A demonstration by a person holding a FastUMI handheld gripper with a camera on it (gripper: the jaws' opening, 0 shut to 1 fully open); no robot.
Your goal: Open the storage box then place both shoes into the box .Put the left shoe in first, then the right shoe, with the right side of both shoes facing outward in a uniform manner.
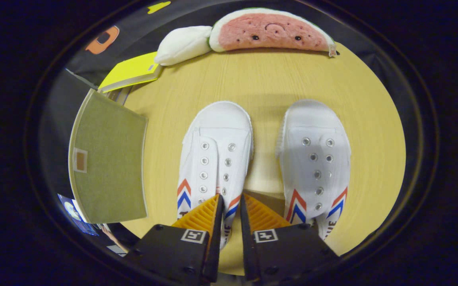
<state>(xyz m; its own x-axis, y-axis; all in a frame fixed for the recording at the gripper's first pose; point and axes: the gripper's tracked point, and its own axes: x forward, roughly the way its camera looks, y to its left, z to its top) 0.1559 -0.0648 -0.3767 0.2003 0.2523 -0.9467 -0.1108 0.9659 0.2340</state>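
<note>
The gripper camera looks steeply down, close over the table (pixel 264 85), its fingers (pixel 253 214) at the frame's bottom.

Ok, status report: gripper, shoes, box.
Gripper narrow, closing on left shoe's side wall. Right shoe beside it on table. Box left, lid state unclear. Nothing in the way.

Tongs (pixel 229 206) grip the left shoe's (pixel 215 159) inner side, beside right shoe (pixel 314 159)

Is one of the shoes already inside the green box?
No, both white shoes lie side by side on the table, right of the box; the tool grips one's side.
</note>
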